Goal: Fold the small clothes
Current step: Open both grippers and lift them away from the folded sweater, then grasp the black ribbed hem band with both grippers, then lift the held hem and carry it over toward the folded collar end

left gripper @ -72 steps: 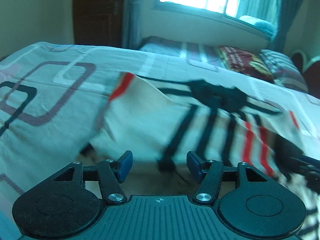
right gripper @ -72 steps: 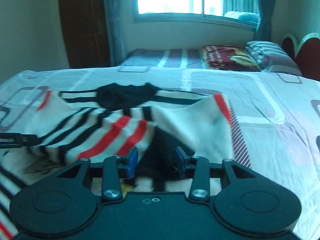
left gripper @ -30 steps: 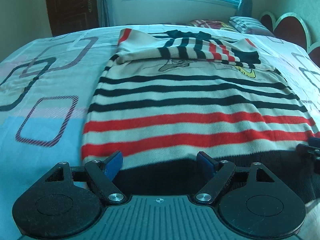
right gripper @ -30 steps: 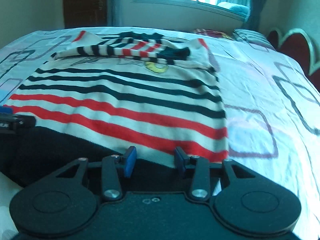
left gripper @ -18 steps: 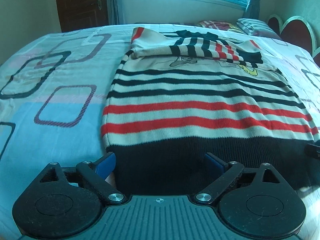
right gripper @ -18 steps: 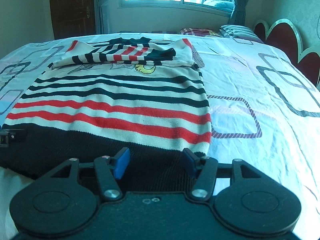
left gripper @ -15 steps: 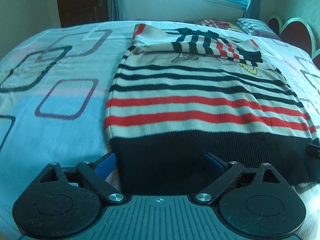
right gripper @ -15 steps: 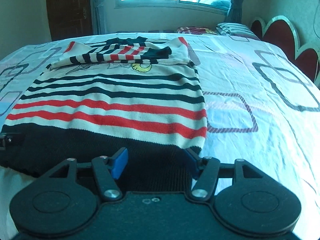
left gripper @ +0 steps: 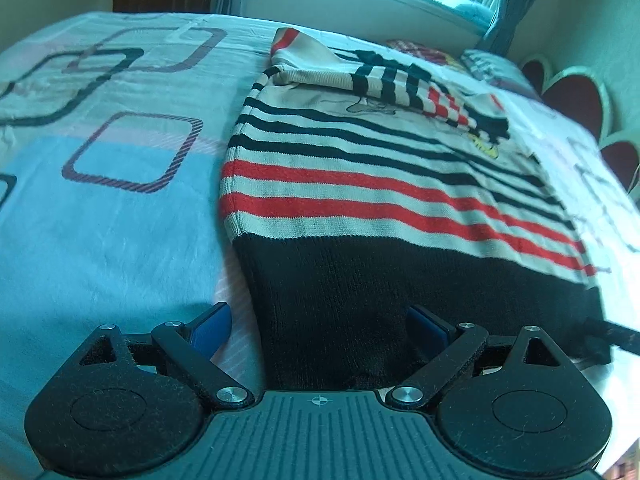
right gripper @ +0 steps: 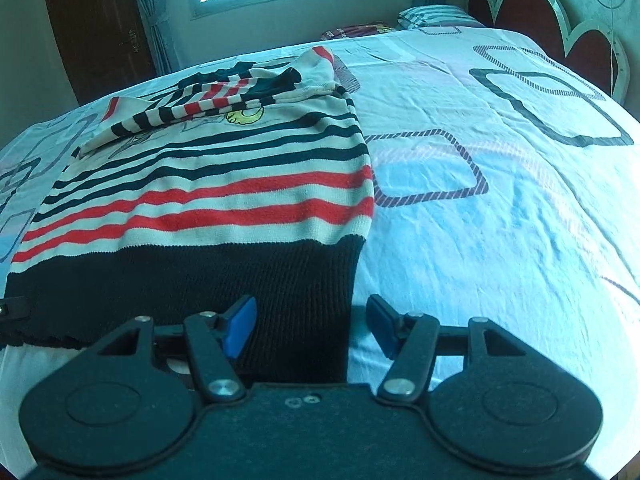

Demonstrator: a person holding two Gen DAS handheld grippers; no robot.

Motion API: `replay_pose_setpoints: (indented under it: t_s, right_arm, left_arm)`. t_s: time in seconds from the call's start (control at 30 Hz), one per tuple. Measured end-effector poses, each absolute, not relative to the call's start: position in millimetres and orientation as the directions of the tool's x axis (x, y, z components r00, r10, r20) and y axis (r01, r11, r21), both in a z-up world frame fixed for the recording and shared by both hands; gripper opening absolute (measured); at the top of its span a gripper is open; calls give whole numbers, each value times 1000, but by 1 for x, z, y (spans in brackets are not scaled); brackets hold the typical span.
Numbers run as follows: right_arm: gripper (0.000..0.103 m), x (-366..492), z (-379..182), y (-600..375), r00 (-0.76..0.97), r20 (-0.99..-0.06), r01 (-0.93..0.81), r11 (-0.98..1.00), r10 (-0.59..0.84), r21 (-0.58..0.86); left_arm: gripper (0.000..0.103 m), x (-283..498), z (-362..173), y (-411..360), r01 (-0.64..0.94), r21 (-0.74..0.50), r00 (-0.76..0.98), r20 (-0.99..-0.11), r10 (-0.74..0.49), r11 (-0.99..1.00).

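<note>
A small knitted sweater (left gripper: 380, 184) with cream, black and red stripes lies flat on the bed, its sleeves folded across the chest at the far end. Its wide black hem band is nearest me. My left gripper (left gripper: 318, 328) is open over the hem's left corner, and the black knit lies between the blue pads without being pinched. In the right wrist view the sweater (right gripper: 224, 184) stretches away to the left. My right gripper (right gripper: 310, 326) is open astride the hem's right corner, with one pad over the knit and the other over the sheet. Each gripper's tip shows at the other view's edge.
The patterned bed sheet (left gripper: 100, 220) spreads wide to the left of the sweater, and the sheet (right gripper: 500, 220) also runs far to its right. Pillows (right gripper: 432, 16) and a scalloped headboard (right gripper: 560, 32) stand at the far right, and a dark door (right gripper: 100, 32) at the back left.
Both grippers have drawn back along the sweater to its black hem and their jaws have widened. The left now sits at the left corner, the right at the right corner, both rolled slightly.
</note>
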State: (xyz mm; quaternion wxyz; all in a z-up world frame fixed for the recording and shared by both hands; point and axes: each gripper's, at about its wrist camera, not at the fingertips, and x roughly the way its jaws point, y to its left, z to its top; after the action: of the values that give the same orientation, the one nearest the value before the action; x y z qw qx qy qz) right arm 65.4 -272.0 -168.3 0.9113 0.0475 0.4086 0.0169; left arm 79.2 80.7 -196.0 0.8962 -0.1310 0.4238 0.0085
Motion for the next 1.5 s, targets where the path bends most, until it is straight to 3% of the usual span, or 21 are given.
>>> replay_pose_setpoints:
  t_s: [0.07,0.13,0.2,0.3,0.37,0.67,0.73,0.83,0.9,1.2,1.5]
  right_arm:
    - [58,65,-169,-273,665,-743,15,994,73,110]
    - [52,65,-168,-274,664,-743,20,991,83,129]
    - [48,65,-167,-276,662,-744,24,990,89,140]
    - [44,65,-167,-279,656,-748,26,987,102,157]
    - [41,65,-167,-279,652,-751,25,986,108,163]
    - [39,71,-168,-276,645,-758,19,989,101,148]
    - [23,69,-168,-276,637,-763,4,989,110,147]
    - [12,70,-166,-280,623,-767,-4,981,153,192]
    - [11,70,-162,-282,631,-754,-1,972,183,235]
    - [11,96,-122,-284,741,-620,-41,939,258,343]
    - [11,183,-92,-282,825,-500,-69,925,263,374]
  left_arm:
    - [90,76,-196,85,-123,-275,649,-750,-133,953]
    - [57,73,-196,89,-131,-309,655,-740,-152,942]
    - [38,73,-197,95,-138,-349,652,-737,-180,927]
    - [36,73,-201,106,-145,-423,649,-723,-236,895]
    - [18,74,-203,108,-136,-425,639,-728,-249,895]
    - [16,87,-206,107,-129,-435,627,-732,-266,891]
    - [16,86,-205,106,-113,-430,629,-729,-271,896]
    - [15,85,-203,108,-99,-436,633,-721,-281,895]
    - [10,85,-199,108,-86,-438,647,-707,-284,895]
    - [10,112,-158,106,-11,-429,739,-612,-282,903]
    - [10,200,-122,105,-33,-431,813,-536,-227,902]
